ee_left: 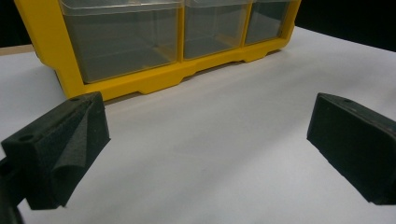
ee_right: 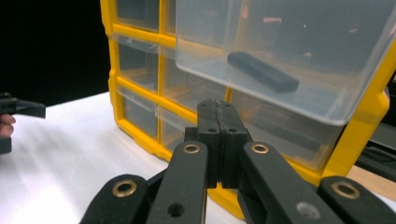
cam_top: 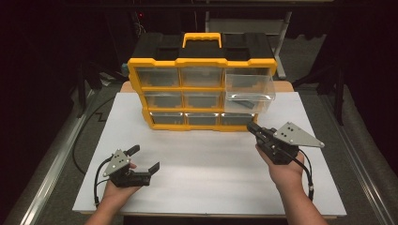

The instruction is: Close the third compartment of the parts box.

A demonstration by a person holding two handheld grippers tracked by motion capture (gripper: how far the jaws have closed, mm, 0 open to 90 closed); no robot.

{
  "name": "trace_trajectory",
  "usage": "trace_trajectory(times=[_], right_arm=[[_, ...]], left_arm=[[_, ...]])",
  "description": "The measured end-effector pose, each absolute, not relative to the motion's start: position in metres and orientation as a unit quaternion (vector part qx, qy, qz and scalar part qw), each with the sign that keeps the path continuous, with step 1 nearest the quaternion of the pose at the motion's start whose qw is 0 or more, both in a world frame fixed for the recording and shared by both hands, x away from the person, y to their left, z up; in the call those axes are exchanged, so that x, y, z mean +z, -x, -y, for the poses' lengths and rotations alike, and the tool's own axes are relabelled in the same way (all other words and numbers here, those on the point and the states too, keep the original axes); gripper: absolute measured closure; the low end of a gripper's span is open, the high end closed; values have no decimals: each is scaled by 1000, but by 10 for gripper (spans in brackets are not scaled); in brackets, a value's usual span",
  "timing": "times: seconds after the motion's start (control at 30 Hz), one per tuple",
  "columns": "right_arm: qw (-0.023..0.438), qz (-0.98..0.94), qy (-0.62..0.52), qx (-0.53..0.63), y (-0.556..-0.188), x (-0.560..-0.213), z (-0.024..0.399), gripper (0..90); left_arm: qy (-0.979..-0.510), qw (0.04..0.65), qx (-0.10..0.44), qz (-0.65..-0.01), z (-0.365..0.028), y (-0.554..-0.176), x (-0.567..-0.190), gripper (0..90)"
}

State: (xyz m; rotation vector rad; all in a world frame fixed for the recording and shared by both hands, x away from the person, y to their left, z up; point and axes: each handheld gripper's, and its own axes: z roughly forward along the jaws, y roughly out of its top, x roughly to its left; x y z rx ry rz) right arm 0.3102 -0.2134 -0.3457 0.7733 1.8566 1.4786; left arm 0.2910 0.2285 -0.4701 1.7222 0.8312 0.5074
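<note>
White tabletop [cam_top: 202, 164]. Pulled-out clear drawer [cam_top: 248, 89] sits just above and beyond right gripper [cam_top: 253, 127], jaws shut, empty; black bar [ee_right: 262, 71] lies inside. Left gripper [cam_top: 143, 159] wide, farther away.

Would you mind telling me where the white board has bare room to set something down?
The white board is bare between the left gripper and the right gripper, in front of the yellow organizer. Bare strips also flank the organizer. It is crowded at the right front, where the pulled-out clear drawer overhangs near the right gripper.
</note>
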Motion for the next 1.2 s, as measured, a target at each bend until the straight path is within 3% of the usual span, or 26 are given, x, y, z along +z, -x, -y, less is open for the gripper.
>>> trace_trajectory(times=[1.2], right_arm=[[363,-672,-286,579,-323,-298,206,900]], left_arm=[[-727,551,219,-347,-226,-289,-469,3]])
